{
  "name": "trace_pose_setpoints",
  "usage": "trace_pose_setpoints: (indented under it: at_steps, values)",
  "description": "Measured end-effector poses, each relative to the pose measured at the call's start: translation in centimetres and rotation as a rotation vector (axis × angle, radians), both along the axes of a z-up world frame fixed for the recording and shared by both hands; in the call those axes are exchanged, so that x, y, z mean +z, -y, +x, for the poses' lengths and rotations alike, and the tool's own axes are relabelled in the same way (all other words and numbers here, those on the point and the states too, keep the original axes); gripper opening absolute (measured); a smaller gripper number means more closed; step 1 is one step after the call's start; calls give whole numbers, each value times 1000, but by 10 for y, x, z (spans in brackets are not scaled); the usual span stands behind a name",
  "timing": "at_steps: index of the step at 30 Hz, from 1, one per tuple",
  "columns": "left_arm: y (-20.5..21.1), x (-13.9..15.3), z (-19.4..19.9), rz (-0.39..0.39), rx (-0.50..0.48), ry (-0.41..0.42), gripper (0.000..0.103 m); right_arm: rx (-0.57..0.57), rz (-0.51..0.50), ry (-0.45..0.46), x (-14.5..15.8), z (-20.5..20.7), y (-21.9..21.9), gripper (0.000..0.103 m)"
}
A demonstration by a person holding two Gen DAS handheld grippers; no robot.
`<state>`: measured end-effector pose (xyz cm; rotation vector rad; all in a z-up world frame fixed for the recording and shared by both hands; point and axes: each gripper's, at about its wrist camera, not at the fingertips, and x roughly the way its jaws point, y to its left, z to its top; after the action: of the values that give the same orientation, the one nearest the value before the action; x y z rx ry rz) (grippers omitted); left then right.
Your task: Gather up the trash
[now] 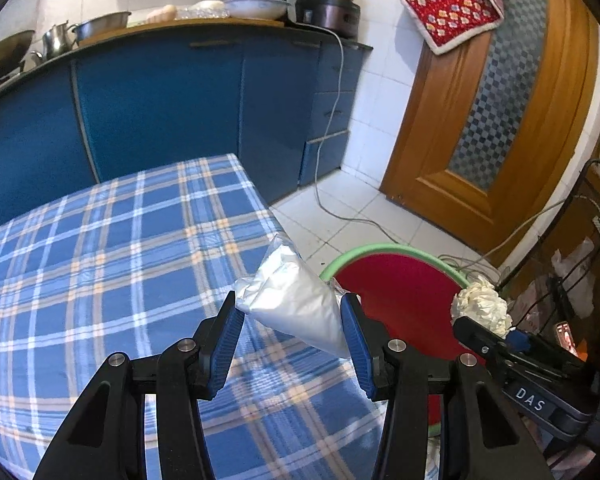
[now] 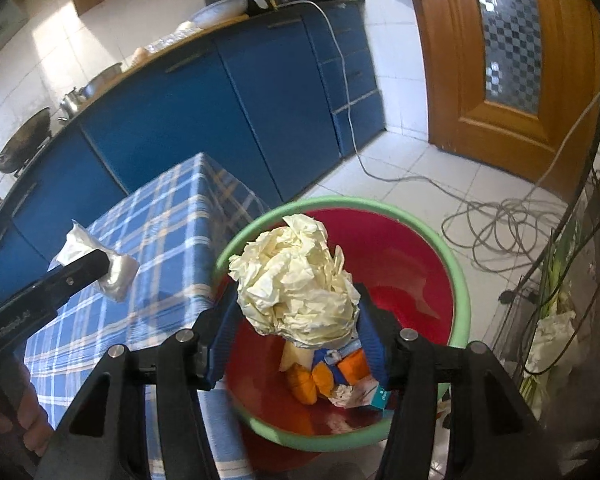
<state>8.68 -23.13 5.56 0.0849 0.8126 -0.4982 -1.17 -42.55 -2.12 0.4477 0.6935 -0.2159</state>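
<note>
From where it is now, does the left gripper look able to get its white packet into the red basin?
Probably yes. The left gripper holds the white packet above the plaid table's edge, and the red basin sits just beyond with nothing between. The right gripper, holding crumpled paper, crowds the opening.

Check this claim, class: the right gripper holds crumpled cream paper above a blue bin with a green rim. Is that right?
One detail is wrong: the bin is red inside, not blue, as the right wrist view shows. The right gripper does hold the crumpled cream paper above it, and the rim is green.
</note>
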Motion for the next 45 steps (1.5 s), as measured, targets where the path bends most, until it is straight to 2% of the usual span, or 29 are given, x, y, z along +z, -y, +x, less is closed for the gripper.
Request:
trace_pose_setpoints:
  at_steps: [6,13,22,25,30,45]
  values:
    - [13,-10,4,15,-24,-20,51,-21,33,-25,-13,2,12,63]
    - [29,-18,4,28,-57,-32,51,-35,40,-14,-16,-3,22,68]
    - [54,-22,-4,43,-134,-28,52,-81,33,-2,-12,-16,31,68]
    - [61,-22,-5,52,-156,-28,56,-92,33,-4,-13,-19,33,68]
    - [64,-22,-10,75,-150,-13,63,-108,38,-1,-13,-23,37,68]
    - [26,-7,-21,64,-61,7,64,-52,7,52,8,-32,13,68]
